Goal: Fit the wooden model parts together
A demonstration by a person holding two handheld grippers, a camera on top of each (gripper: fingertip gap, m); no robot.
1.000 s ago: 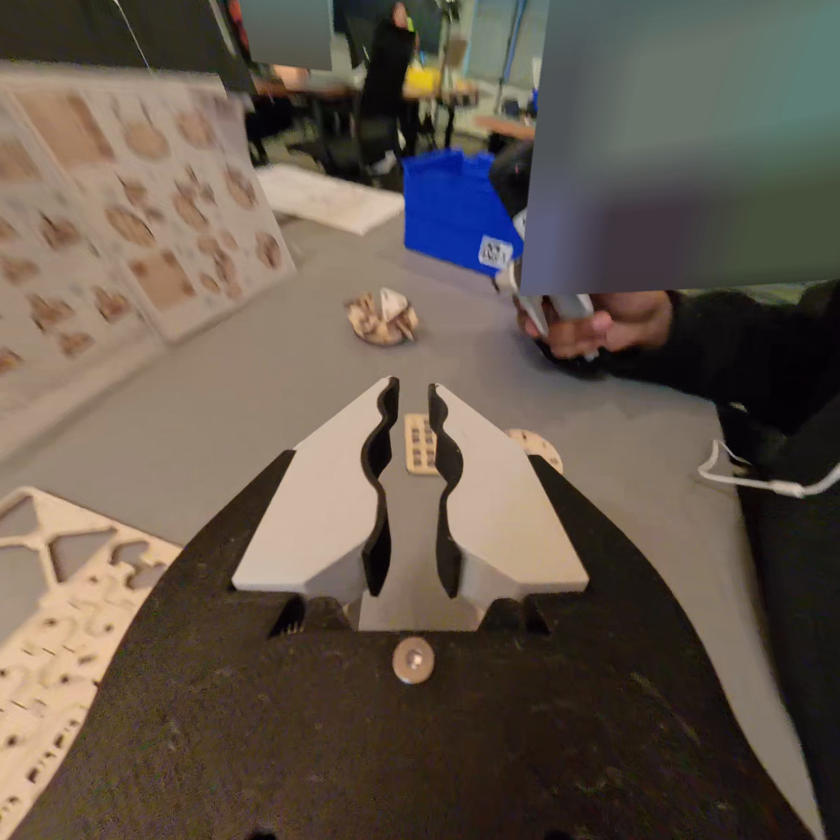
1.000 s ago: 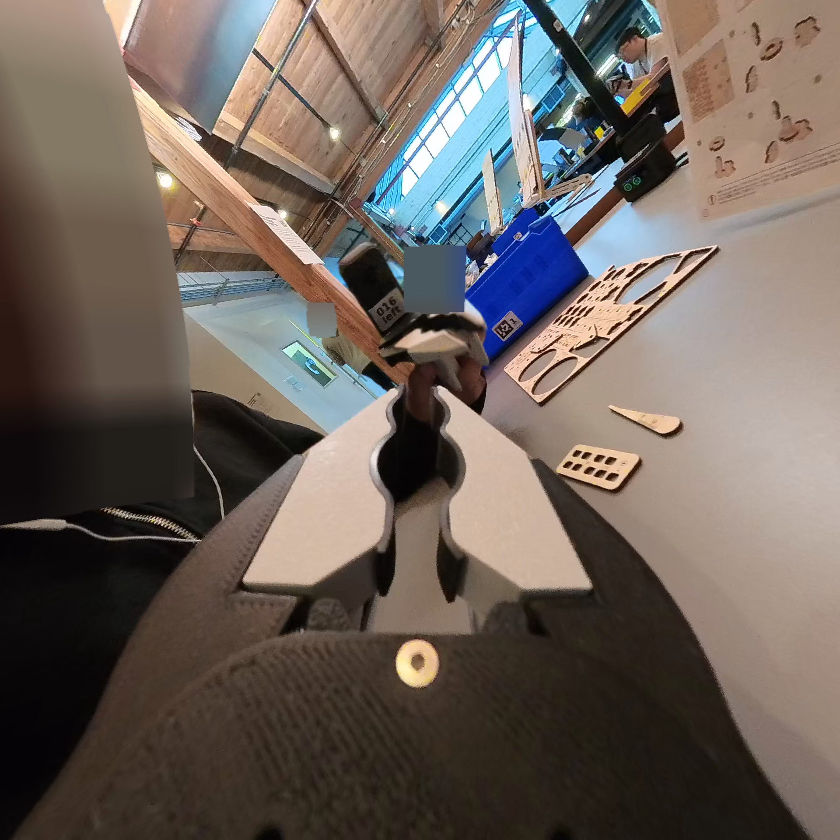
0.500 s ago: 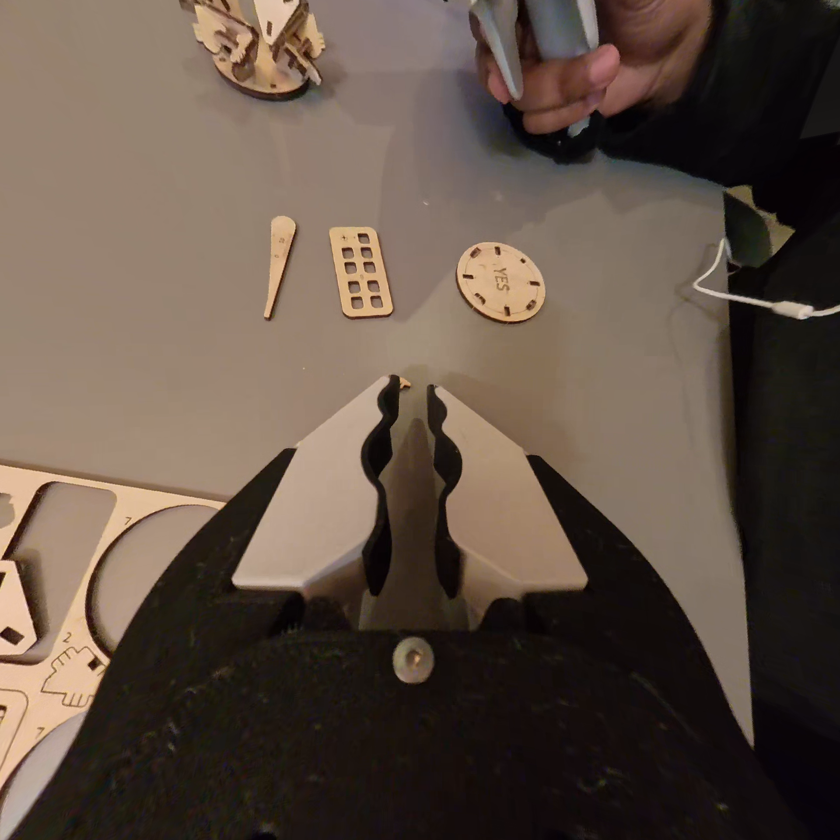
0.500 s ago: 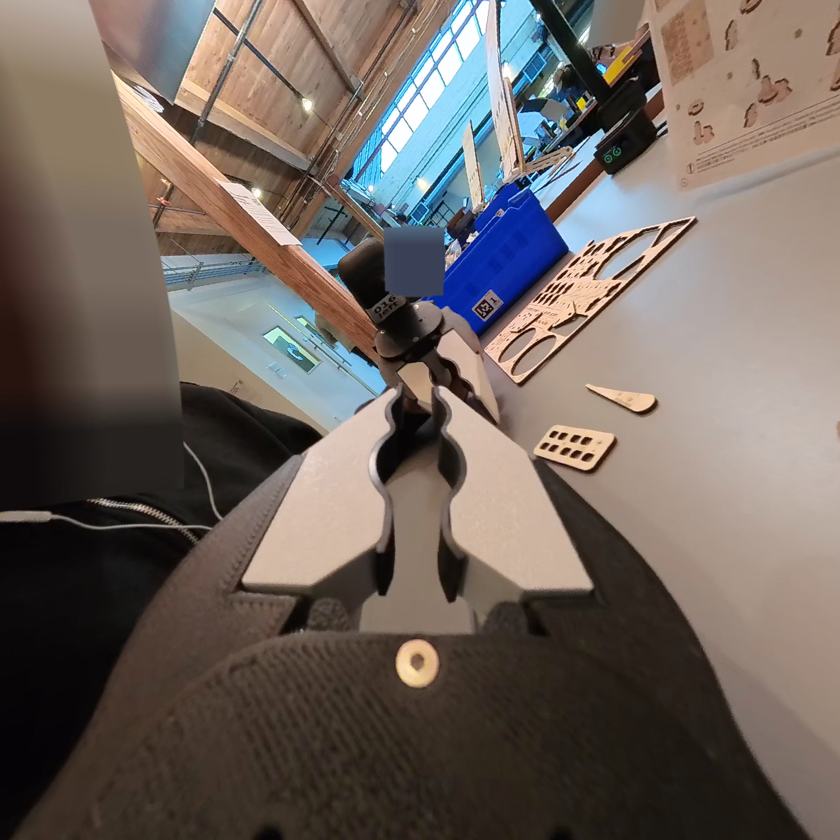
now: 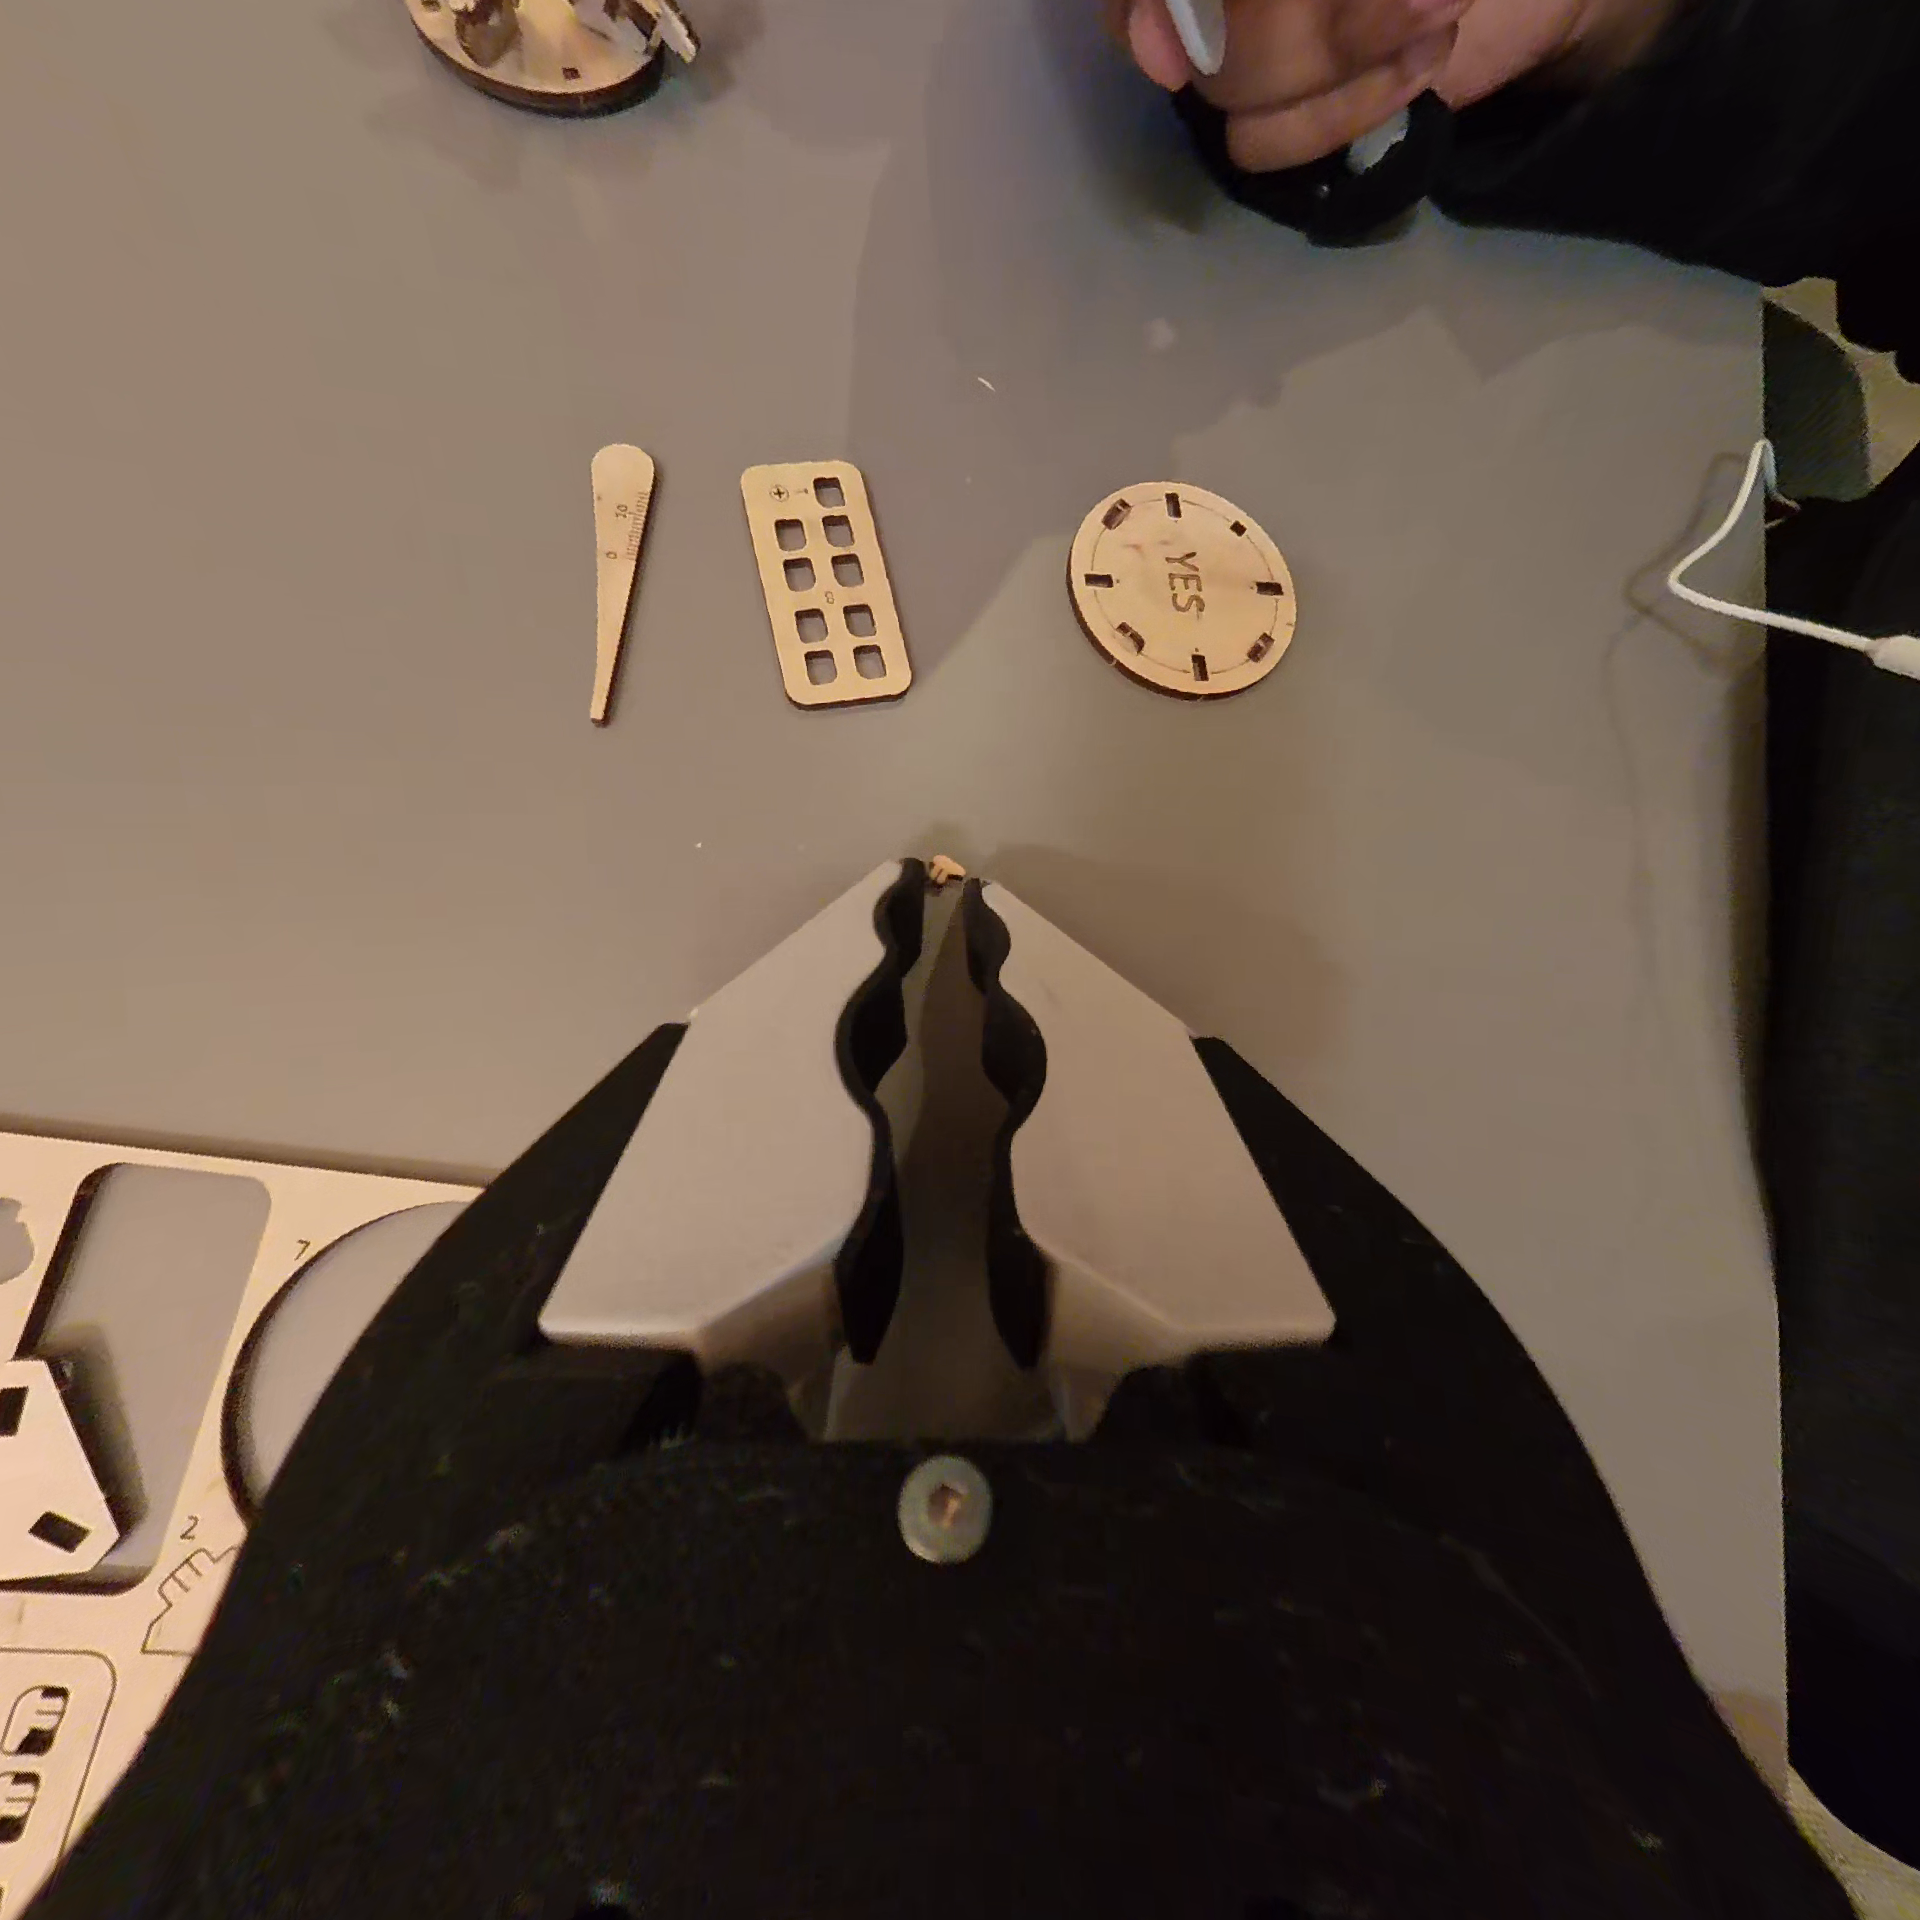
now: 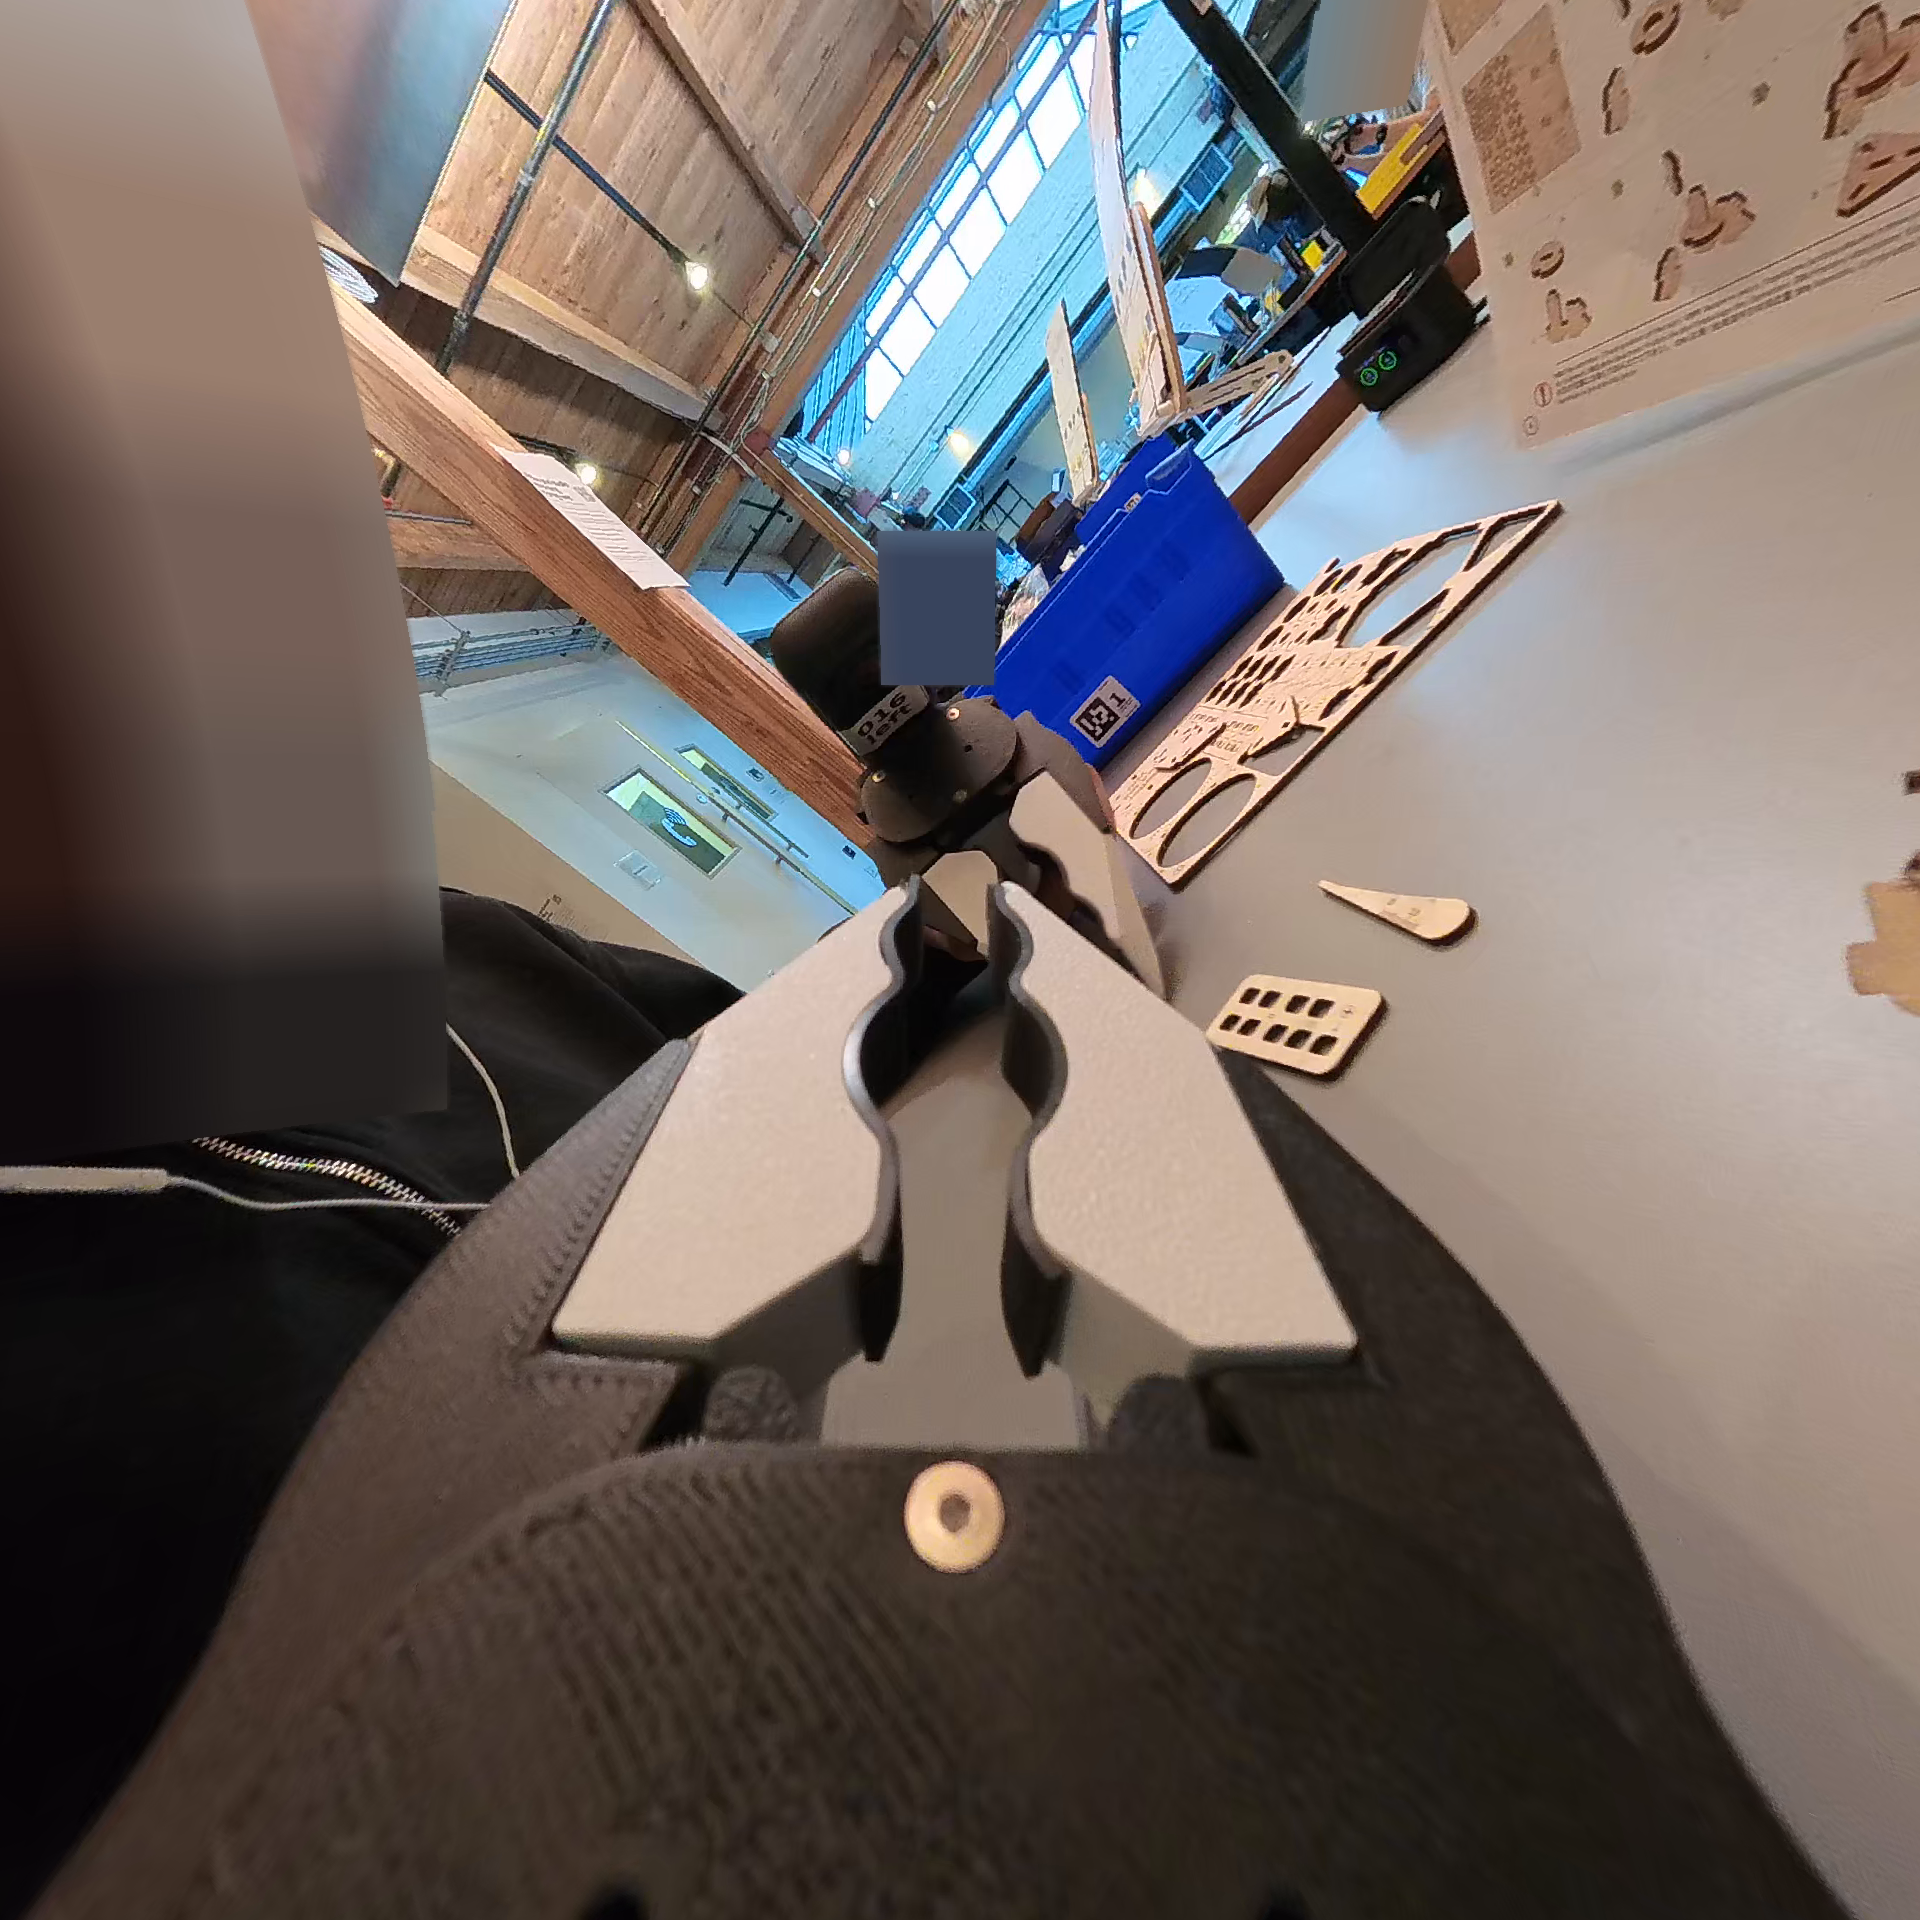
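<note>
My left gripper point(image 5: 943, 883) points down at the grey table point(image 5: 312, 883), with its tips at the surface. Its jaws are nearly together on a tiny pale wooden piece point(image 5: 943, 869) that sticks out between the fingertips. The right wrist view shows this gripper point(image 6: 1143, 956) tipped onto the table just beyond my right gripper point(image 6: 956, 899). My right gripper is held low over the table's near edge, its jaws a narrow gap apart with nothing between them. A hand point(image 5: 1299, 83) holds it at the top of the left wrist view.
Beyond the left tips lie a tapered wooden stick point(image 5: 618, 577), a slotted rectangular plate point(image 5: 826, 587) and a round slotted disc point(image 5: 1182, 592). A part-built wooden model point(image 5: 540, 52) stands farther off. A cut-out plywood sheet point(image 5: 104, 1455) lies at left. A blue bin point(image 6: 1143, 613) stands behind it. About 15 cm separates my left fingertips from my right.
My left gripper tipped from looking across the table to pointing down at it, then came closer. Its jaws narrowed onto the tiny wooden piece. My right gripper has hardly moved.
</note>
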